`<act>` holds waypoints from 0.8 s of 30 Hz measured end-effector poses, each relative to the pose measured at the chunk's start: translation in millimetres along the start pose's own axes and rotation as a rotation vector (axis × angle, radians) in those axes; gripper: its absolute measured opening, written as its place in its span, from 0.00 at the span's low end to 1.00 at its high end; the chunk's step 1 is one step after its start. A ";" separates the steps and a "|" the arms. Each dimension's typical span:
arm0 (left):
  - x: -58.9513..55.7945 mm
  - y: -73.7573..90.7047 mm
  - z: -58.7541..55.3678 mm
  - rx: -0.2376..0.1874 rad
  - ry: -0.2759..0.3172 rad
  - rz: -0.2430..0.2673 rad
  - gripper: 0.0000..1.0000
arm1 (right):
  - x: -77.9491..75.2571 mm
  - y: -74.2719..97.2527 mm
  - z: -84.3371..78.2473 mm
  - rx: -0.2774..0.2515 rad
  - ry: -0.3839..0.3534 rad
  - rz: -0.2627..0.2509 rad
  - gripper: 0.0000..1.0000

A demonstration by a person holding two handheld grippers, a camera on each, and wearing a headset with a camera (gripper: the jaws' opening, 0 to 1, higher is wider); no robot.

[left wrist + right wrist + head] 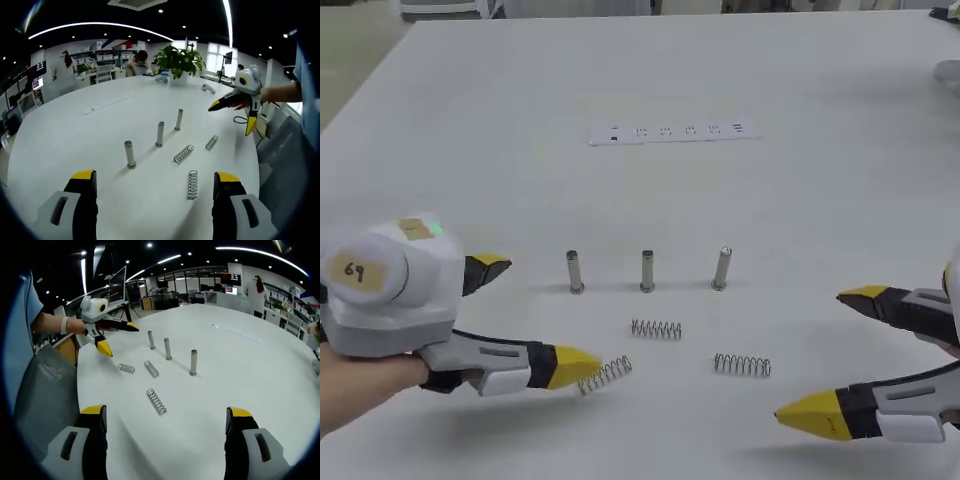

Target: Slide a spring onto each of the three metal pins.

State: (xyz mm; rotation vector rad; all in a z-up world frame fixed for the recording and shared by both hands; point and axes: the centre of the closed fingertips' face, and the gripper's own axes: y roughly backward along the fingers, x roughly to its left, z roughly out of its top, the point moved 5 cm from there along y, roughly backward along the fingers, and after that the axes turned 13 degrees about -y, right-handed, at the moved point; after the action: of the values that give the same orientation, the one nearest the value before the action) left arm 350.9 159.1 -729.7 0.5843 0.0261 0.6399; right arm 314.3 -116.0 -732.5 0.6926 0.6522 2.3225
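Three short metal pins stand upright in a row on the white table: left pin [574,272], middle pin [647,271], right pin [721,269]. In front of them lie three loose springs [656,329], [742,365], [605,374]. My left gripper [535,315] is open and empty, its nearer yellow tip right beside the nearest spring. My right gripper [840,355] is open and empty, off to the right of the springs. The left gripper view has the pins [160,134] and springs [192,184] ahead of its open jaws. The right gripper view has the same pins [167,348] and springs [156,401].
A white power strip [673,132] lies farther back on the table. A potted plant [180,62] stands at the table's far end. A grey mesh chair [45,390] stands by the table edge. People sit at desks in the background.
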 end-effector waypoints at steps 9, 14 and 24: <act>-15.6 13.4 1.1 -0.054 -0.020 -0.022 0.91 | 2.9 -0.6 4.1 -0.002 0.014 0.005 0.99; -19.5 17.3 -2.9 -0.060 -0.014 -0.024 0.92 | 3.4 -1.0 5.5 -0.001 0.024 0.005 1.00; -30.7 17.2 -7.4 -0.078 0.000 -0.030 0.84 | 3.9 -2.8 9.1 0.005 0.039 0.015 1.00</act>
State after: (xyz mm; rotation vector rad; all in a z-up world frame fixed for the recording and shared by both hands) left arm 315.1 156.5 -731.6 0.5081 0.0098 0.6092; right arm 318.3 -109.0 -726.2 0.6586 0.6729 2.3541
